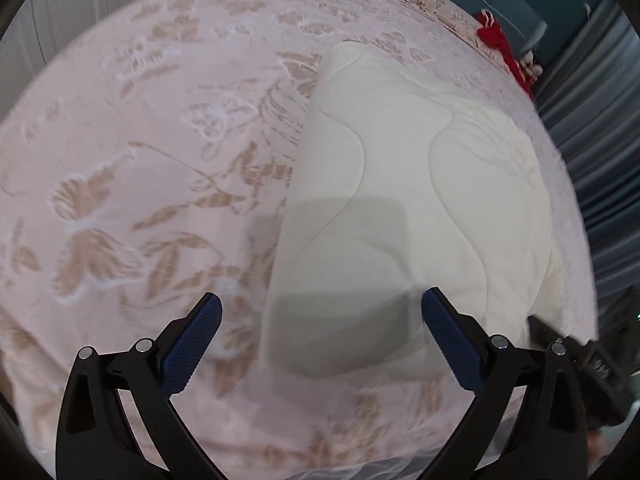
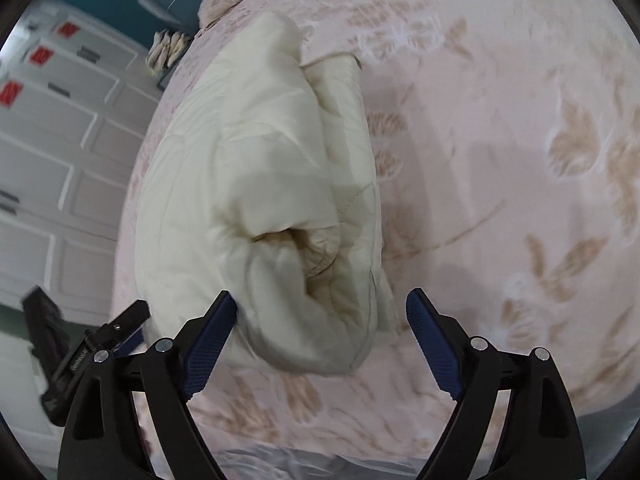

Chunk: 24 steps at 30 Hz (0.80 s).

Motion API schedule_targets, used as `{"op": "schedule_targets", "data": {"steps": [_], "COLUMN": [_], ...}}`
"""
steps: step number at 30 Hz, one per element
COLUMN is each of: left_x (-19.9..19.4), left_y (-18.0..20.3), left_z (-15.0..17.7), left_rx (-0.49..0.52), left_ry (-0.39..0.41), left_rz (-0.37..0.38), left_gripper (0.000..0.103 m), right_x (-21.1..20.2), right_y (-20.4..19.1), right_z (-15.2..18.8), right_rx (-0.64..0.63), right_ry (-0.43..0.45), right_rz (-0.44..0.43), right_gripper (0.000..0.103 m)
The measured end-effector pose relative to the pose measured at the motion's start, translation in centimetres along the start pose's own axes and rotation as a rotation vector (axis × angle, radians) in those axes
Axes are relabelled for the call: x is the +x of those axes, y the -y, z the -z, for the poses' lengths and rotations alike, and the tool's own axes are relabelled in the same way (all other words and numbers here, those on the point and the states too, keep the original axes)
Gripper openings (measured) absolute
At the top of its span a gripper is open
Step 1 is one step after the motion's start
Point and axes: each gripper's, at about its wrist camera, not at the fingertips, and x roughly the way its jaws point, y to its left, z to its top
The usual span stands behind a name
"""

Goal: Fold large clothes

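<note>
Left gripper and right gripper: black angular arms, silver round screws, textured blue finger pads

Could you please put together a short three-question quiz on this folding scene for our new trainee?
1. True or false: the left gripper is clamped on the cream quilted garment.
2. What does the garment lie on? A) a bare wooden floor B) a pink floral bedspread C) a metal rack
3. In the right wrist view, how do the fingers of the right gripper stand?

Key: 1 false, both grippers are open and hold nothing. 2 B. 3 Spread apart, empty.
</note>
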Motion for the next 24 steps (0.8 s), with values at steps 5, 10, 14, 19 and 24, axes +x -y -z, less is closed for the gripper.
{"op": "schedule_targets", "data": {"steps": [5,10,14,19,24], "left_x": [3.0,5.5,3.1,-1.6,-5.7], "left_y": [-1.3,-2.2,0.4,3.4,4.9], "left_z": [-0.9,-1.3,-2.1,-4.4,-8.1], "left_rx": [-0.099,-0.215,-0.075,0.087,0.181], "left_ry": [-0.041,-0.108,-0.032,0.089,0.237], "left_rz": [0.153,0.285,0.232,0.22,0.212], "left_gripper": [0.098,0.098,0.078,0.059,0.056], "right_x": [2.1,3.3,2.8,-0.6,-3.3], "right_y": [1.0,0.4,-2.5,-8.7,-15.0], "right_z": [-0.3,-0.9,-2.0,-3.3,-5.2], "right_rx": [0.094,0.092,-0.039,-0.293,-0.507], "right_ry": [-0.022,-0.004,0.017,0.121,0.264], "right_rz": [-0.112,-0.142,-0.107,-0.002,0.064], "right_gripper": [0.087,0.089,0.048,0.029,0.027]}}
